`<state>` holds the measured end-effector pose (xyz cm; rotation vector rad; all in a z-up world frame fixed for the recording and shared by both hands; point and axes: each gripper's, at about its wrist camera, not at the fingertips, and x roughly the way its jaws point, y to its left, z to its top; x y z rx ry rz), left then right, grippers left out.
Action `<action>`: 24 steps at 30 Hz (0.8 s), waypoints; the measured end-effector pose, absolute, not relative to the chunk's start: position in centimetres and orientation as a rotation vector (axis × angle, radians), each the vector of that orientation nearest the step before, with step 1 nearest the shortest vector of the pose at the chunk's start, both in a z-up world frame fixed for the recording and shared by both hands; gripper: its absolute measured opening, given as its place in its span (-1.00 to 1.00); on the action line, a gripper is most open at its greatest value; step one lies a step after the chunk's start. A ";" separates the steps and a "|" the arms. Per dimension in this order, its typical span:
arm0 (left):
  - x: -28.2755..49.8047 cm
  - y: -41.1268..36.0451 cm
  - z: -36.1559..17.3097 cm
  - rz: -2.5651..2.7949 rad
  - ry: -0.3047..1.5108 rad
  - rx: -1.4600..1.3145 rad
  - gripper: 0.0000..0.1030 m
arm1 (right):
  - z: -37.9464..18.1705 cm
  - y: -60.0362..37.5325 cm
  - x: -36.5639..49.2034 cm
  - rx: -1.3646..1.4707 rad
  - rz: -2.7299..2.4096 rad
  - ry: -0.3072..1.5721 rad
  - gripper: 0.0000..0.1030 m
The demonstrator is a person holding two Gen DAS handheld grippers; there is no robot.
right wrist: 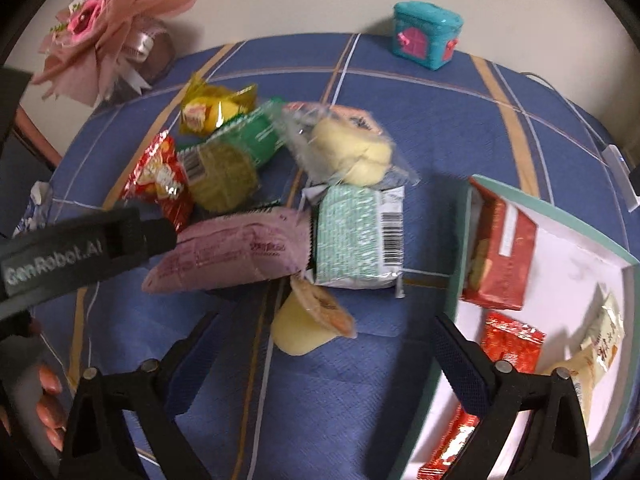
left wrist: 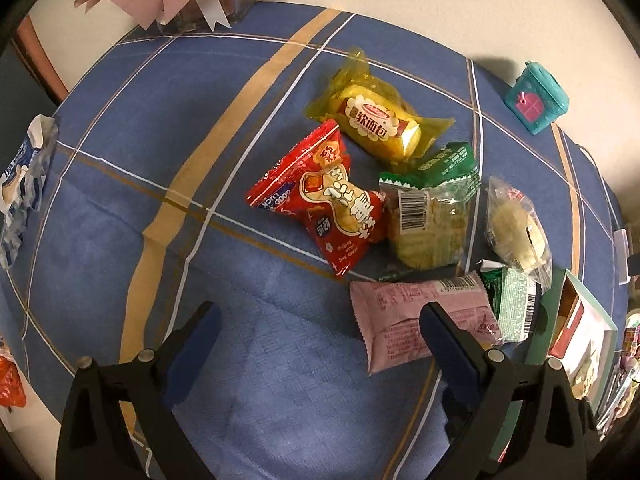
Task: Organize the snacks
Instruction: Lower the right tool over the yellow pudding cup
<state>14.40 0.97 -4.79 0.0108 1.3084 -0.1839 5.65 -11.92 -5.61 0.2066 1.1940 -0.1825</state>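
Several snacks already lay inside the open box [right wrist: 592, 236] at the right side of the blue checked tablecloth [right wrist: 420, 92]: a red carton [right wrist: 500, 248] against its far-left wall, a small red packet [right wrist: 512, 340] nearer, another red packet [right wrist: 452, 448] at the near edge, and a cream-coloured bag [right wrist: 600, 344] on the right. So part of the sorting seemed done, but the bigger part was still left in a loose pile on the cloth.

That pile held a yellow soft-bread packet [left wrist: 380, 120] at the far side, a red peanut packet [left wrist: 332, 200] left of centre, a clear pack of green biscuits [left wrist: 428, 220], a clear bag with a pale bun [left wrist: 516, 224], a green-and-white packet [right wrist: 360, 236], and a pink wrapped bar [right wrist: 236, 256]. A jelly cup [right wrist: 312, 324] lay tipped on its side just near of the pile, its lid turned to the upper right.

The pink bar lay flat with its long axis running left to right in the right wrist view, its left end a little nearer. The red peanut packet pointed diagonally, from far-left to near-right.

The left gripper [left wrist: 320, 332] hung released over bare cloth, its right finger overlapping the pink bar without pressing it. The right gripper [right wrist: 328, 340] was also spread wide and held nothing; the jelly cup sat between its fingers, seemingly the next thing to take.
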 end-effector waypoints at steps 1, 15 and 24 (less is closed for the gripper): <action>14.4 1.0 -4.8 -0.192 1.306 0.011 0.93 | -5.8 -11.8 5.7 0.205 -0.178 1.197 0.86; 15.2 -0.9 -5.2 -0.233 1.316 0.020 0.93 | -7.9 -12.5 6.6 0.260 -0.194 1.229 0.04; 14.4 -2.6 -5.6 -0.294 1.340 -0.016 0.93 | -7.7 -16.3 6.4 0.339 -0.203 1.236 -0.07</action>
